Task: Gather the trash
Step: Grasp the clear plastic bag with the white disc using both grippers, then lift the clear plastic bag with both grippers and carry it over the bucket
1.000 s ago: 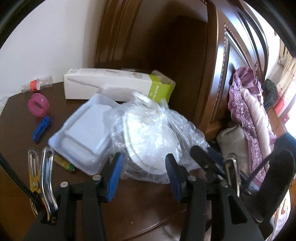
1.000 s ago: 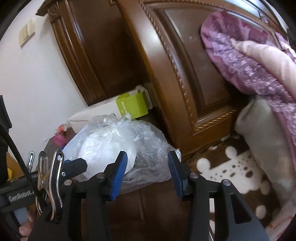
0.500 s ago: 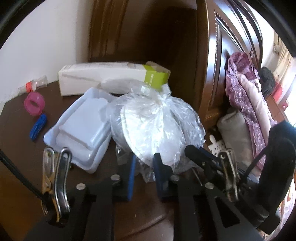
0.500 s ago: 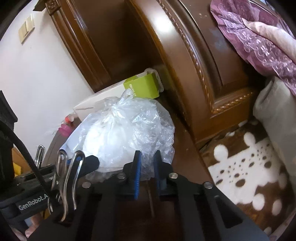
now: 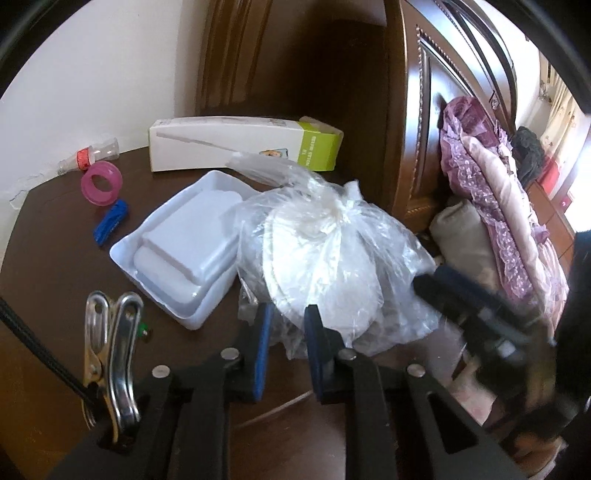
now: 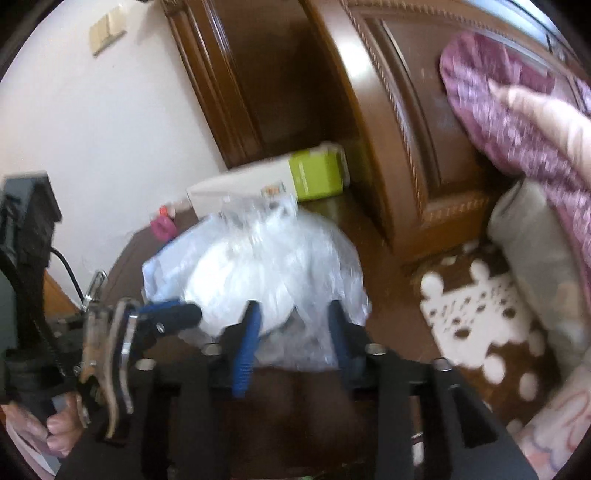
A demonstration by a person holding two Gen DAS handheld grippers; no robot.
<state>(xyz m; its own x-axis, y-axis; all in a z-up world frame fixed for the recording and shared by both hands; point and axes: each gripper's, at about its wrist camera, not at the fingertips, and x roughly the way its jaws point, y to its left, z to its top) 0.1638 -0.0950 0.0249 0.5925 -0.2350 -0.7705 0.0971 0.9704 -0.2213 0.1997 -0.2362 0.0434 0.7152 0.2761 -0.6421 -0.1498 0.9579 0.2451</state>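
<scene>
The desk [image 5: 55,229] was a dark brown wooden top set in a corner, with a white wall behind it and carved dark wood panelling [image 5: 413,110] rising at its far and right sides. On it stood a knotted clear plastic bag [image 5: 332,254] of white trash, near the desk's right edge. Touching the bag's left side lay a white tray [image 5: 177,258]. Behind both, against the wall, lay a long white box with a green end [image 5: 243,147]. Further left were a pink ring [image 5: 101,182], a small blue clip [image 5: 110,222] just beside it, and a small clear bottle with a red band [image 5: 88,157] at the wall. The left gripper [image 5: 286,347] was closed on a fold of the bag's near lower edge, the film pinched between its blue pads. The right gripper [image 6: 291,332] had just been opening; its jaws stood apart with the bag's lower right part between them, and the blur hid whether the pads touched it. Past the desk's right edge lay a bed with a brown blanket with white spots [image 6: 476,314], a grey pillow [image 6: 532,258] and a purple lace-edged quilt [image 5: 491,206]. A light switch [image 6: 107,31] sat high on the wall in the right wrist view.
</scene>
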